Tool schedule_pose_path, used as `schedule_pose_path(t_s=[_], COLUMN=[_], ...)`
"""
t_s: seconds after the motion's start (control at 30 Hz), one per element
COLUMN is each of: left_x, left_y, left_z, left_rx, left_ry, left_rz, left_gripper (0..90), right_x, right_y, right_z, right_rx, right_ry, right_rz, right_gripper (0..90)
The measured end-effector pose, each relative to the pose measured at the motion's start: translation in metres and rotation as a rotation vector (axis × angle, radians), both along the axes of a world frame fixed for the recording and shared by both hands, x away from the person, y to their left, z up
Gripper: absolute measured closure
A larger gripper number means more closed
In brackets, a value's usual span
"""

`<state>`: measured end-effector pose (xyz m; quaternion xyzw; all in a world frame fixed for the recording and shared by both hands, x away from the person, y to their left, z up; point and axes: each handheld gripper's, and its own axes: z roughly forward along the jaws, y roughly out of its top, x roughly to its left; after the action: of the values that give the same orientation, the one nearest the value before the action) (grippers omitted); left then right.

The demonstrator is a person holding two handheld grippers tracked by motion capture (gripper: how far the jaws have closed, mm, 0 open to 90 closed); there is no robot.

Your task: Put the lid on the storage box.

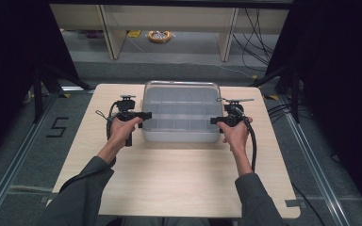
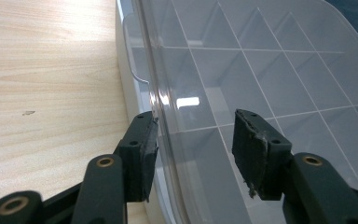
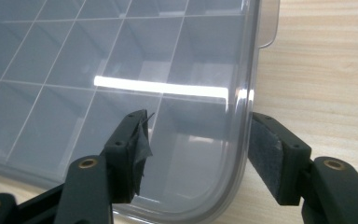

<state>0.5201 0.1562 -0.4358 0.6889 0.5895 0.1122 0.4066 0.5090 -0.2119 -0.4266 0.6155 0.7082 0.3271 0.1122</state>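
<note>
A clear plastic organiser box (image 1: 181, 113) with a closed see-through lid (image 2: 261, 70) and a grid of empty compartments stands at the far middle of the wooden table (image 1: 169, 179). At the box's left edge my left gripper (image 1: 143, 115) is open. In the left gripper view its jaws (image 2: 196, 140) straddle the lid's rim, one pad (image 2: 142, 154) outside against the rim, the other above the lid. My right gripper (image 1: 215, 121) is at the right edge and is open too (image 3: 198, 144). One of its pads (image 3: 265, 154) is just outside the rim and the other is over the lid (image 3: 74, 60).
The lid has a small tab (image 2: 133, 60) on each short side, the right one (image 3: 270, 23) beyond my right jaws. Bare tabletop (image 1: 179, 188) stretches in front of the box. Past the table are shelf legs, cables and a yellow object (image 1: 159, 36) on the floor.
</note>
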Motion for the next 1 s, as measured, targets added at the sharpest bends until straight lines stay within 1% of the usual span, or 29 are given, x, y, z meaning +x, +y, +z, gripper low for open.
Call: schedule_pose_path(t_s=[0.03, 0.07, 0.1, 0.13, 0.17, 0.2, 0.23, 0.27, 0.3, 0.33, 0.37, 0.4, 0.43, 0.47, 0.5, 0.6, 0.67, 0.7, 0.73, 0.8, 0.9, 0.93, 1.0], left_x=[0.000, 0.000, 0.001, 0.001, 0.000, 0.000, -0.001, -0.002, -0.002, -0.003, -0.003, -0.003, -0.002, -0.002, -0.002, -0.002, -0.002, -0.002, -0.002, -0.002, -0.003, -0.003, -0.003], left_y=[0.000, 0.001, 0.001, 0.001, 0.001, 0.001, -0.001, -0.002, -0.001, -0.003, -0.003, -0.003, -0.002, -0.001, -0.001, -0.001, 0.001, 0.002, 0.002, 0.004, 0.008, 0.009, 0.011], left_z=[0.000, 0.000, 0.000, 0.000, -0.001, -0.001, -0.001, -0.002, -0.003, -0.005, -0.005, -0.006, -0.006, -0.005, -0.005, -0.005, -0.005, -0.005, -0.005, -0.005, -0.005, -0.005, -0.007], left_rx=[-0.001, -0.013, -0.037, -0.030, -0.008, -0.009, 0.065, 0.105, 0.104, 0.088, 0.096, 0.088, 0.084, 0.086, 0.085, 0.083, 0.079, 0.073, 0.069, 0.069, 0.062, 0.055, 0.043], left_ry=[-0.001, -0.006, 0.001, 0.001, -0.008, -0.009, -0.029, -0.039, -0.030, -0.039, -0.036, -0.036, -0.040, -0.026, -0.026, -0.023, -0.022, -0.016, -0.012, -0.010, -0.004, 0.001, 0.004], left_rz=[0.000, 0.003, 0.015, 0.011, 0.003, 0.009, 0.005, -0.007, -0.019, 0.000, -0.008, -0.004, -0.003, -0.010, -0.010, -0.010, -0.009, -0.009, -0.004, -0.005, -0.004, -0.002, -0.007], left_gripper=[49.5, 49.2, 49.0, 47.9, 48.1, 48.1, 48.8, 57.1, 55.6, 54.4, 53.8, 53.5, 53.5, 53.5, 53.6, 53.4, 52.3, 52.0, 52.0, 52.0, 52.1, 52.0, 51.6], right_x=[0.002, 0.001, 0.002, 0.001, 0.002, 0.002, 0.002, 0.002, 0.001, 0.001, 0.001, 0.001, 0.000, 0.001, 0.001, 0.001, 0.001, 0.001, 0.001, -0.001, -0.002, -0.001, -0.001], right_y=[-0.001, 0.000, -0.002, 0.001, 0.001, 0.001, 0.002, 0.002, 0.002, 0.002, 0.002, 0.003, 0.004, 0.000, 0.000, -0.001, -0.001, -0.001, -0.001, 0.001, 0.000, 0.001, -0.002], right_z=[-0.002, -0.002, -0.004, -0.003, -0.003, -0.003, -0.002, -0.002, -0.003, -0.003, -0.003, -0.003, -0.003, -0.004, -0.004, -0.004, -0.005, -0.006, -0.005, -0.005, -0.005, -0.006, -0.006], right_rx=[-0.019, -0.005, -0.050, -0.046, -0.066, -0.066, -0.070, -0.073, -0.052, -0.051, -0.046, -0.023, -0.011, -0.044, -0.047, -0.045, -0.044, -0.066, -0.063, -0.022, -0.029, -0.019, -0.013], right_ry=[-0.019, 0.008, -0.036, -0.035, -0.043, -0.043, -0.043, -0.032, -0.026, -0.026, -0.029, -0.032, -0.023, -0.050, -0.050, -0.047, -0.057, -0.061, -0.063, -0.060, -0.065, -0.072, -0.089], right_rz=[-0.006, -0.017, 0.009, -0.007, 0.012, 0.012, 0.010, 0.008, 0.004, 0.004, 0.002, -0.006, -0.017, 0.022, 0.029, 0.031, 0.034, 0.024, 0.026, 0.012, 0.025, 0.010, 0.029], right_gripper=[39.5, 40.5, 44.0, 43.9, 43.1, 43.1, 43.1, 43.7, 43.6, 43.5, 43.5, 43.5, 43.6, 43.6, 43.6, 43.6, 43.7, 43.7, 43.7, 43.9, 44.3, 44.1, 42.9])
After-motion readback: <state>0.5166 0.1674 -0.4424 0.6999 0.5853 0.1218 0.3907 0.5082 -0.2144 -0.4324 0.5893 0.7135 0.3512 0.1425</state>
